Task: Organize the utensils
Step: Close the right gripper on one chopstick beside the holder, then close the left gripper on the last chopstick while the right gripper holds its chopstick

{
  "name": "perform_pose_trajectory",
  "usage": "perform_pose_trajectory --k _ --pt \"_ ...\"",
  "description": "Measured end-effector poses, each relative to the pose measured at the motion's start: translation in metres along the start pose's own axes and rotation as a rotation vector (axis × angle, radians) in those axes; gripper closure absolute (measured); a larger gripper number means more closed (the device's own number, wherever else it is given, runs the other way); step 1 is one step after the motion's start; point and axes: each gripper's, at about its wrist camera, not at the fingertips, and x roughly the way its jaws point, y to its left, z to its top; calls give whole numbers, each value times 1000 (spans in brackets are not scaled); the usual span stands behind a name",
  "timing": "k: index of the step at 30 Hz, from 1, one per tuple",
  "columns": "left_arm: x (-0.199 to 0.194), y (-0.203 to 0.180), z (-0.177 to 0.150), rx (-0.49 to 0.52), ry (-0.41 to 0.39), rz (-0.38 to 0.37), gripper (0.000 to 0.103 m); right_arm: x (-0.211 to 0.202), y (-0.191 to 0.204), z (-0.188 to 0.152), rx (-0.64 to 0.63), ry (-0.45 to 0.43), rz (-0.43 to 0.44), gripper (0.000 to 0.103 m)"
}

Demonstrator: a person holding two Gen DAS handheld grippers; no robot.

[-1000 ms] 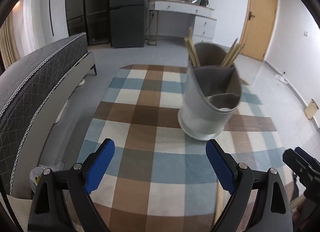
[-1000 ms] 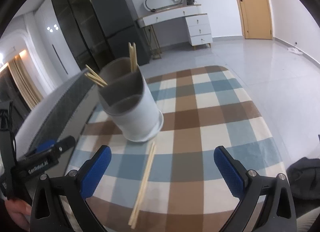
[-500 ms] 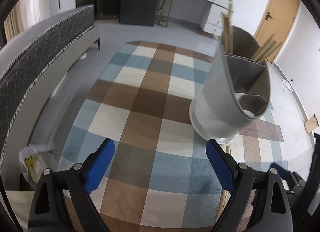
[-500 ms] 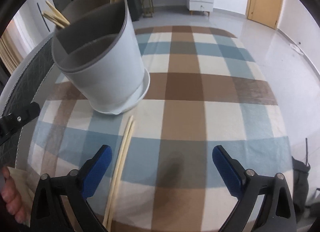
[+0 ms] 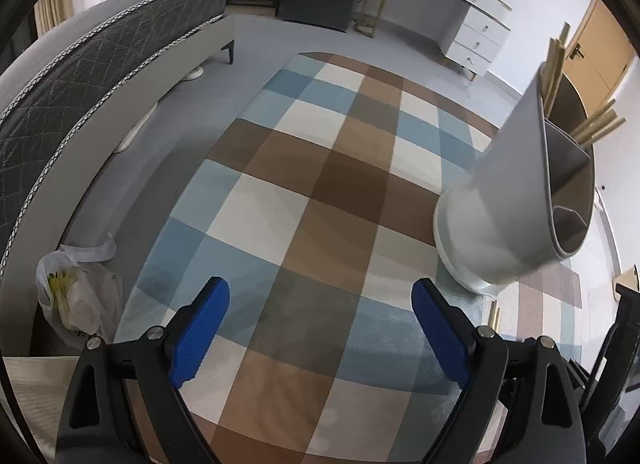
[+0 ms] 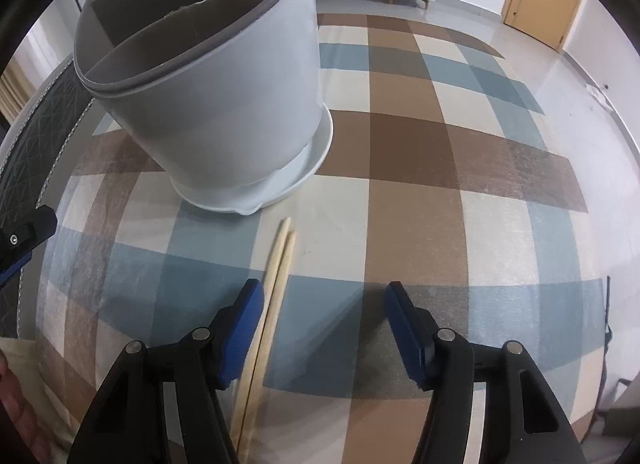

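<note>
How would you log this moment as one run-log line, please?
right gripper: jaws closing, chopsticks between, ungripped | left gripper: open, empty | holder: upright on cloth

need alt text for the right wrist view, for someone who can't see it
The right gripper hangs over a checked tablecloth, its blue-padded jaws closing with a pair of wooden chopsticks lying just inside the left pad, not yet gripped. Just beyond stands a pale grey divided utensil holder on a white saucer.

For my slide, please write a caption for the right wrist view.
Right claw closing over two chopsticks that lie on a checked cloth beside a white utensil holder.
</note>
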Motion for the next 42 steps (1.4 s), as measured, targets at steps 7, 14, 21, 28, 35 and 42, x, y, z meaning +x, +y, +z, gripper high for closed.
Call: perform_pose_trajectory --k 7,14,21,28,35,42 --pt "-3 -2 1 0 -9 -16 13 -2 -6 -2 12 15 2 53" --pt "-1 5 3 -32 -1 -20 13 4 8 9 -37 18 -39 52" --pt "-3 4 5 -17 4 -34 13 8 19 21 -117 -18 9 89" --pt "-4 -18 -10 105 47 -141 14 -6 -18 15 -4 -44 177 100" --pt "-8 -67 -29 299 84 -190 15 -47 -94 -1 297 -139 333 100" --pt "12 -118 -49 421 193 -165 29 -81 -132 -20 396 -221 379 100"
